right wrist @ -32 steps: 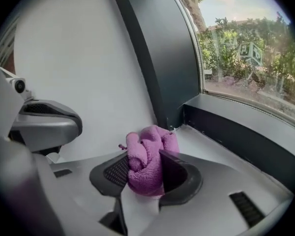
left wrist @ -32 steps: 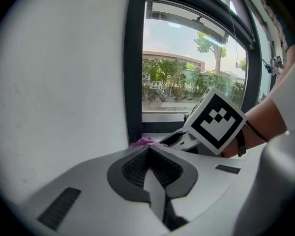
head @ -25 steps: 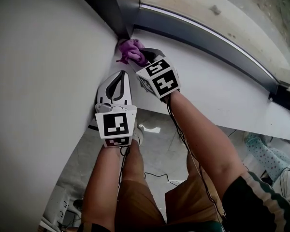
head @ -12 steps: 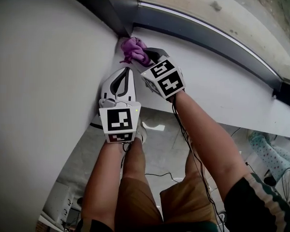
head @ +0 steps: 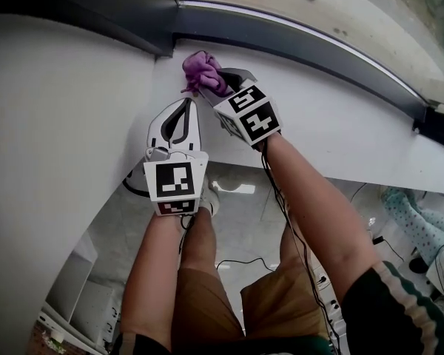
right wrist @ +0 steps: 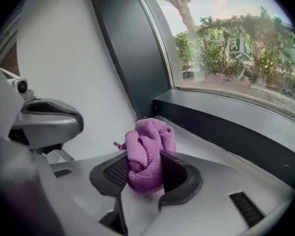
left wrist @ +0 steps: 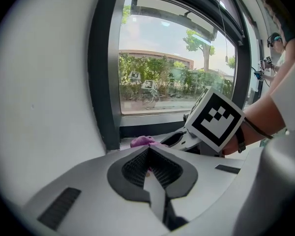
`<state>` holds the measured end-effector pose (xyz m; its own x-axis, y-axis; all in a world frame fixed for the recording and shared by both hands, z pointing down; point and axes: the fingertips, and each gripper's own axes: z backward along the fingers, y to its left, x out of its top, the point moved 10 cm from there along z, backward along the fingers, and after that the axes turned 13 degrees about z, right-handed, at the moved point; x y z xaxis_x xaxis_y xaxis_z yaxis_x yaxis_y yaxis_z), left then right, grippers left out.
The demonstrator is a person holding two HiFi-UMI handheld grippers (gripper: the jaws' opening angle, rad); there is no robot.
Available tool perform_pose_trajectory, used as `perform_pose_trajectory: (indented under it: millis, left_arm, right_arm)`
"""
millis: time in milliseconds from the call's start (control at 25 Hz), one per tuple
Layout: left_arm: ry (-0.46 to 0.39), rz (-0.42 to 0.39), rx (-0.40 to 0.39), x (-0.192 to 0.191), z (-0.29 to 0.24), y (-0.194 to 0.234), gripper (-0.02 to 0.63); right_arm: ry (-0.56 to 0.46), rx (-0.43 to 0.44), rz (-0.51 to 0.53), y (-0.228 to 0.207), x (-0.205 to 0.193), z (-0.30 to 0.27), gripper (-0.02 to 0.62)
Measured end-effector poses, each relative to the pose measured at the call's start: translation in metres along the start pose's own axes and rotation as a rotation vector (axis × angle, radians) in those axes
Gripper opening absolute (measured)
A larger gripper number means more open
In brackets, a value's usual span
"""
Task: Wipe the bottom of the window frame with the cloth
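Your right gripper (right wrist: 143,168) clamps the bunched purple cloth (right wrist: 146,146) over the white sill (head: 340,135), just beside the bottom of the window frame (head: 303,41). Your left gripper (left wrist: 148,154) is alongside, jaws together on nothing.

The bunched purple cloth (right wrist: 146,141) is soft looped terry, matt and fuzzy. The right gripper (right wrist: 143,162) pinching it has fingers (right wrist: 182,176) faced with black, finely ribbed, rubbery pads, set in smooth pale-grey plastic with a faint sheen. The left gripper (left wrist: 148,150) looks alike. Just behind the cloth, the dark grey window frame (right wrist: 226,129) is smooth and matt. Under the cloth, the white windowsill (head: 340,135) is smooth and dull. Above the cloth, the glass pane (right wrist: 236,48) is clear and glossy.
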<state>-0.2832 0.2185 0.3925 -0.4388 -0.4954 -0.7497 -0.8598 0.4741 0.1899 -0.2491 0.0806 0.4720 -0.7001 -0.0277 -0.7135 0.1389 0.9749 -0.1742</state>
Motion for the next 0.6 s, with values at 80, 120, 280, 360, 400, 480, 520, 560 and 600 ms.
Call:
perform_pose_trajectory:
  millis: [80,120,280,360,400,480,520,560,600]
  left_arm:
    - [0.004,-0.002,-0.008,-0.005,-0.001,-0.012,0.009]
    - [0.007,-0.004,-0.013,-0.007,-0.002,-0.016,0.009]
    - [0.015,-0.017,-0.028,-0.006,-0.005,-0.033,0.009]
    - [0.015,-0.026,-0.036,-0.004,-0.008,-0.042,0.009]
    - [0.012,-0.031,-0.04,-0.004,-0.01,-0.047,0.009]
    - [0.005,-0.041,-0.05,-0.002,-0.012,-0.057,0.009]
    - [0.004,-0.044,-0.055,-0.002,-0.013,-0.062,0.009]
    - [0.005,-0.047,-0.06,-0.001,-0.015,-0.066,0.009]
    - [0.007,-0.048,-0.063,-0.001,-0.016,-0.071,0.009]
  right_arm:
    - [0.01,-0.011,-0.003,-0.004,-0.012,0.01,0.167]
    - [0.014,-0.019,-0.004,-0.006,-0.017,0.015,0.167]
    - [0.024,-0.043,-0.014,-0.015,-0.032,0.033,0.167]
    - [0.027,-0.052,-0.024,-0.021,-0.039,0.041,0.167]
    - [0.028,-0.056,-0.029,-0.023,-0.043,0.046,0.167]
    - [0.03,-0.064,-0.04,-0.028,-0.051,0.055,0.167]
    - [0.031,-0.069,-0.045,-0.03,-0.055,0.059,0.167]
    - [0.032,-0.075,-0.049,-0.033,-0.059,0.064,0.167]
    - [0.032,-0.081,-0.053,-0.036,-0.063,0.068,0.167]
